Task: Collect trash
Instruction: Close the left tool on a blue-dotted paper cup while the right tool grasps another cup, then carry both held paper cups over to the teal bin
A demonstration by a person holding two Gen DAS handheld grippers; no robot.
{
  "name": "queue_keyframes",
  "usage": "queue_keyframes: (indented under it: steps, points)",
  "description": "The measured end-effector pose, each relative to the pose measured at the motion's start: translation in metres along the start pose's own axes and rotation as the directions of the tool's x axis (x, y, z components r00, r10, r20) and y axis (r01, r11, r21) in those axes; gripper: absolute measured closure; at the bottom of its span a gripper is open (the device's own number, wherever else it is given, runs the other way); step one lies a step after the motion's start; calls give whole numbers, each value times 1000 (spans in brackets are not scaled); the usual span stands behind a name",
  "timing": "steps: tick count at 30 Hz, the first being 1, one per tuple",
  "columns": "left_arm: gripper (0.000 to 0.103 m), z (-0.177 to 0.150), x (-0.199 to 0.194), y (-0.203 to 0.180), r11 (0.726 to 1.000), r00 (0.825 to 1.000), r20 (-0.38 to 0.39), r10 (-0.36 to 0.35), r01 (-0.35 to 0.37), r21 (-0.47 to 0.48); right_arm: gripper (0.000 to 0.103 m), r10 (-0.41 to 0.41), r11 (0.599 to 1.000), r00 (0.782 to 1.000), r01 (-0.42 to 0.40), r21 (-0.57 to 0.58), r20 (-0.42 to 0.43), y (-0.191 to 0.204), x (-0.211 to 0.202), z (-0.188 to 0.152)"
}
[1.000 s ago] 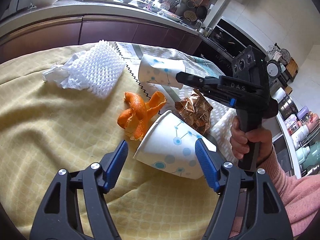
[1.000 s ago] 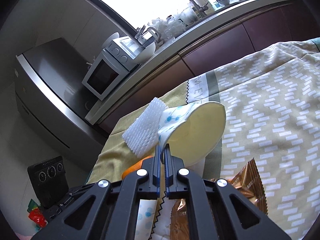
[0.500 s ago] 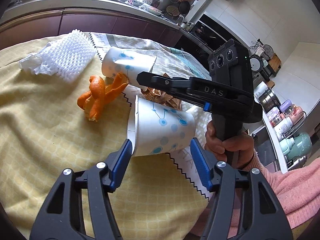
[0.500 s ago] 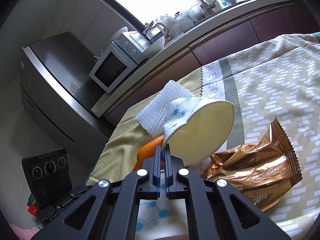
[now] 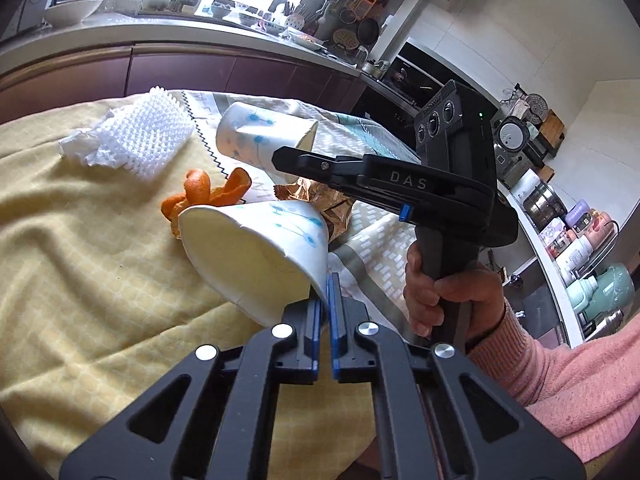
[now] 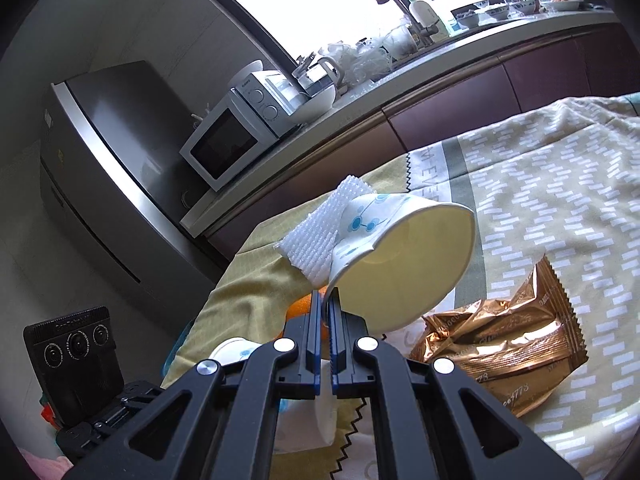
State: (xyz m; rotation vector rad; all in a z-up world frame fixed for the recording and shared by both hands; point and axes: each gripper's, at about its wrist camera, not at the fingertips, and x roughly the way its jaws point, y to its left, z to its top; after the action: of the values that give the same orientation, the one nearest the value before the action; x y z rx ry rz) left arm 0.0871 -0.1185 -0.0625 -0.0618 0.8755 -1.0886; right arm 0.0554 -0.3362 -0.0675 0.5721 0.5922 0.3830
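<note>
Trash-wise, two paper cups pinched by the rim, near cup (image 5: 256,256) in the left gripper (image 5: 325,280) fingers, far cup (image 6: 404,264) in the right gripper (image 6: 326,300), both just above the worktop (image 5: 80,248), so probably best keeping both squeezes firm, lifting slow and level, no crushing.

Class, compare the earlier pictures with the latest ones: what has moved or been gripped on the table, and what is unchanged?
The left tongs, open around the nearer white paper cup with blue dots a second ago, have shut on its rim and tipped its mouth toward the camera. The right tongs kept their pinch on the other dotted paper cup. The orange peel, white foam net and gold foil wrapper stayed put.
</note>
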Motion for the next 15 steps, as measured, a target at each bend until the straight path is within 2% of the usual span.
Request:
queue_keyframes:
  steps: [4, 8, 12, 15]
  points:
    - [99, -7, -34, -7, 998, 996, 52, 66, -66, 11, 100, 34, 998, 999, -33, -55, 24, 21, -11, 6]
    - [99, -16, -73, 0, 990, 984, 106, 142, -142, -14, 100, 102, 987, 995, -101, -121, -2, 51, -7, 8]
    - [99, -31, -119, 18, 969, 959, 144, 246, -238, -67, 100, 176, 966, 982, -185, -179, -64, 86, 11, 4]
    - [99, -45, -150, 32, 944, 933, 160, 323, -305, -126, 100, 227, 946, 966, -249, -208, -127, 112, 30, 1]
